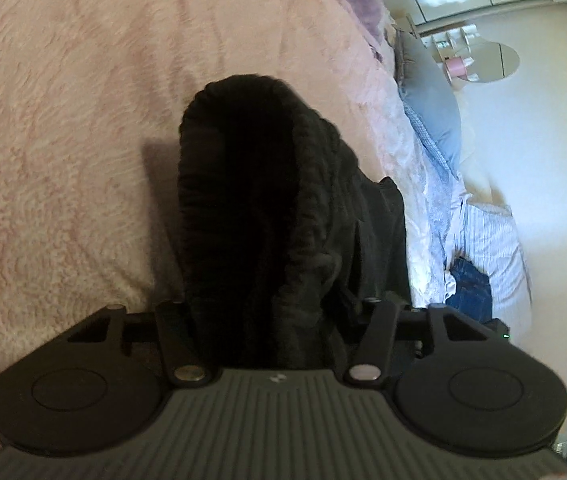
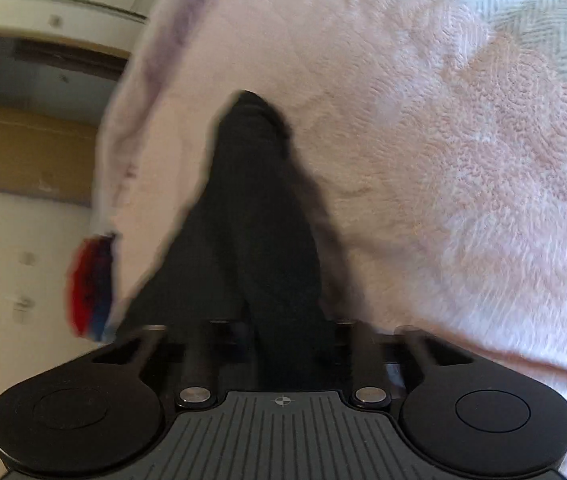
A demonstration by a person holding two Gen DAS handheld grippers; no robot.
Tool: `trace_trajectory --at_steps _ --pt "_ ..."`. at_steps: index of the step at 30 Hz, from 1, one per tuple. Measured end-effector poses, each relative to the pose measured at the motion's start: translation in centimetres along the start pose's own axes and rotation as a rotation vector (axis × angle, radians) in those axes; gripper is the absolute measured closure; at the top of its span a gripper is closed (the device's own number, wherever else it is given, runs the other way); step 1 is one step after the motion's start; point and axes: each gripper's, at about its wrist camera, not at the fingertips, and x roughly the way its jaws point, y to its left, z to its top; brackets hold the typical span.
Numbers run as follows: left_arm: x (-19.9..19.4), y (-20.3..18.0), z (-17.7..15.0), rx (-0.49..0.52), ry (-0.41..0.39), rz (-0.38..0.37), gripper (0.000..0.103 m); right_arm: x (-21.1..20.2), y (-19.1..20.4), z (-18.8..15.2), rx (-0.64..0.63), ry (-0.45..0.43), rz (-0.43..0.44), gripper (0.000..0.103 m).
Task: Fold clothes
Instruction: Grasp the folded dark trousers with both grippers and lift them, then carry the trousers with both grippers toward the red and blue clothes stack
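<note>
Gripping black garment (image 1: 259, 208), both tools.

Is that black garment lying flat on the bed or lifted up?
Lifted: the black garment hangs bunched from both sets of jaws above the pink blanket.

Left tool (image 1: 271, 308), right tool (image 2: 283, 332): both clamped.
</note>
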Motion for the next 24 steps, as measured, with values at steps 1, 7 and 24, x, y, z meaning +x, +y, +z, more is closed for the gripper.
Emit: trace_trajectory --at_steps 1,7,24 --pt "-0.2 -0.3 -0.1 0.004 0.001 -0.011 0.059 -0.8 0.3 -0.1 -0.007 -0.003 0.004 0.083" --pt "-0.7 -3.4 -0.1 0.058 0.02 -0.068 0.062 -5.1 1.1 -0.2 0.029 -0.05 -0.014 0.083" --pt "-26.4 -3.9 11.0 0.092 -0.314 0.072 0.062 8.4 23.6 1.0 -0.084 0.056 0.299 0.082"
